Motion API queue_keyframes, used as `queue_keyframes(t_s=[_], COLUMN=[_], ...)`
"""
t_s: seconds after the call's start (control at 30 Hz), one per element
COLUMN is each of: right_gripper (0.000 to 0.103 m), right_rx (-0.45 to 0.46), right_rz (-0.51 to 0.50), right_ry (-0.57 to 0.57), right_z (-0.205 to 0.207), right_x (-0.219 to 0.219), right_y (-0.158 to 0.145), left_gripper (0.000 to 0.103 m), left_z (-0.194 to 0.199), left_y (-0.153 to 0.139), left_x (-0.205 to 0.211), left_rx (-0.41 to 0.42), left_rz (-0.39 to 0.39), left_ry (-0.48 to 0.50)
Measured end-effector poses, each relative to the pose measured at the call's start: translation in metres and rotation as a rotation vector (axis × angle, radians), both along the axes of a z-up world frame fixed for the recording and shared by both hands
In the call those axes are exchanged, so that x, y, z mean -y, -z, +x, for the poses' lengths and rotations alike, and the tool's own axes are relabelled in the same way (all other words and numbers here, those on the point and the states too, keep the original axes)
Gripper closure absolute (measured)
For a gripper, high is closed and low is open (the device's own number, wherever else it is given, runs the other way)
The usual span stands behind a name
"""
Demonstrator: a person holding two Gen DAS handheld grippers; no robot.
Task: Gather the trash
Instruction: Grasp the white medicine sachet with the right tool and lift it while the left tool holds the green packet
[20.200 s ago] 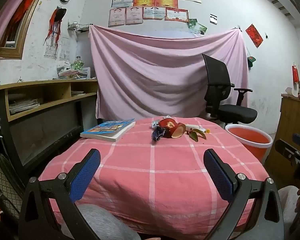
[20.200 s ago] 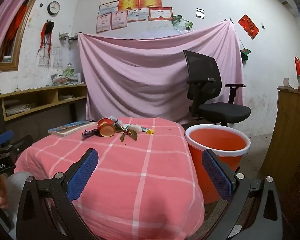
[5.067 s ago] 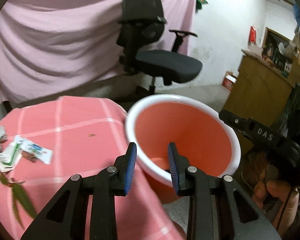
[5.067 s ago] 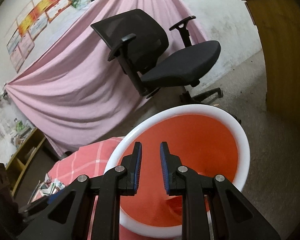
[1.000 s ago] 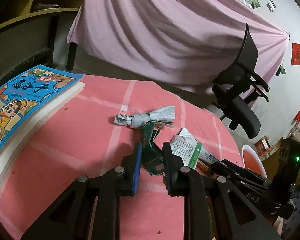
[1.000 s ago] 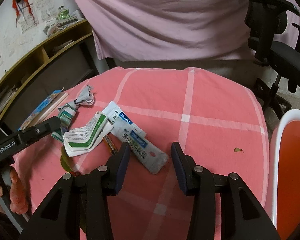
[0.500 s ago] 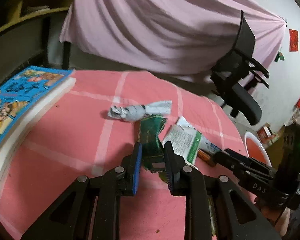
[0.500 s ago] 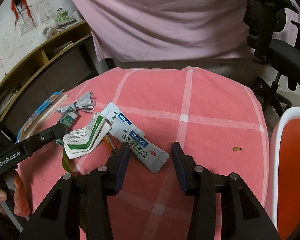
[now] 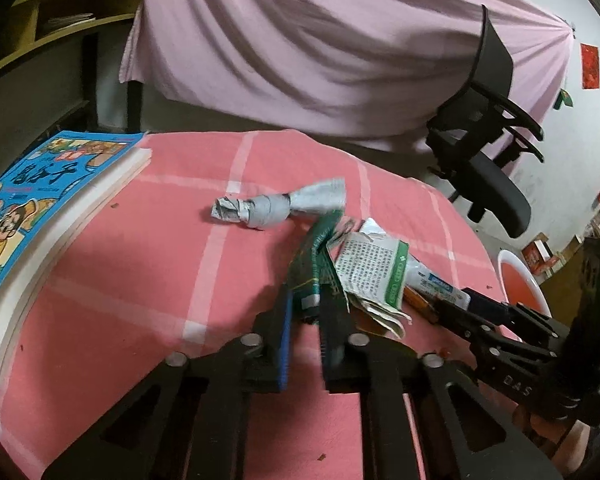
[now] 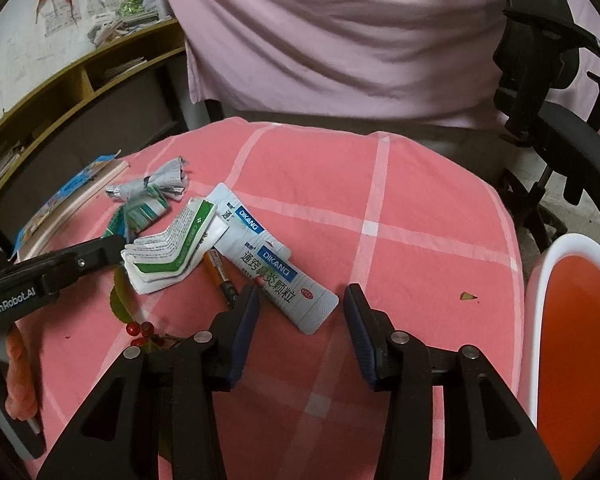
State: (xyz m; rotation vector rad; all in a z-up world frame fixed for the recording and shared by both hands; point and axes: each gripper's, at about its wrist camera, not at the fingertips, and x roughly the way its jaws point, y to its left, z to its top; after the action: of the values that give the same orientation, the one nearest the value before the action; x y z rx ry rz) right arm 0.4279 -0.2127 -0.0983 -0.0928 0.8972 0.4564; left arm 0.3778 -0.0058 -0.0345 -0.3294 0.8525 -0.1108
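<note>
Trash lies on the pink checked tablecloth. My left gripper is shut on a green wrapper, which also shows in the right wrist view, lifted a little. Beside it lie a twisted grey paper wad, a white-and-green folded leaflet and white-blue DIKANG sachets. My right gripper is open, its fingers either side of the sachet's near end. A battery lies left of the sachets. The orange bucket stands off the table's right edge.
A blue children's book lies at the table's left. A leaf with red berries lies near the front. A black office chair stands behind the table, before a pink drape. Wooden shelves stand at the left.
My left gripper has raised the green wrapper slightly and shifted right. My right gripper has moved closer over the sachets and stays open.
</note>
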Motion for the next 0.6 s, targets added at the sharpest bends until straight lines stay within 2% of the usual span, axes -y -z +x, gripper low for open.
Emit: queue_keyframes(t_s=[0.03,0.1,0.37,0.4,0.5,0.6], right_gripper=[0.053,0.051,0.051,0.053,0.072,0.078], right_rx=[-0.002,-0.003,0.013,0.015,0.035,0.057], right_rz=[0.005,0.002,-0.031,-0.031,-0.032,-0.052], right_ry=[-0.007,-0.012,-0.009,-0.014,-0.038,-0.071], right_z=[0.0,0.0,0.003,0.002,-0.002,-0.008], right_x=[0.0,-0.002,-0.006,-0.007,-0.01,-0.016], right_y=[0.0,0.0,0.0,-0.001,-0.003,-0.004], left_gripper=[0.099,0.1,0.102,0.102,0.102,0.102], left_z=[0.0,0.001,-0.005,-0.006,-0.011,-0.017], left_y=[0.001,0.001,-0.002,-0.003,-0.007,-0.012], left_x=[-0.001,-0.002,-0.005,-0.006,-0.006,-0.003], left_rx=[-0.002,-0.003,0.033,0.039,0.067,0.102], left_rz=[-0.006,-0.007,-0.007,-0.008,0.0,0.011], left_ry=[-0.005,-0.01,-0.035,-0.039,-0.046,-0.042])
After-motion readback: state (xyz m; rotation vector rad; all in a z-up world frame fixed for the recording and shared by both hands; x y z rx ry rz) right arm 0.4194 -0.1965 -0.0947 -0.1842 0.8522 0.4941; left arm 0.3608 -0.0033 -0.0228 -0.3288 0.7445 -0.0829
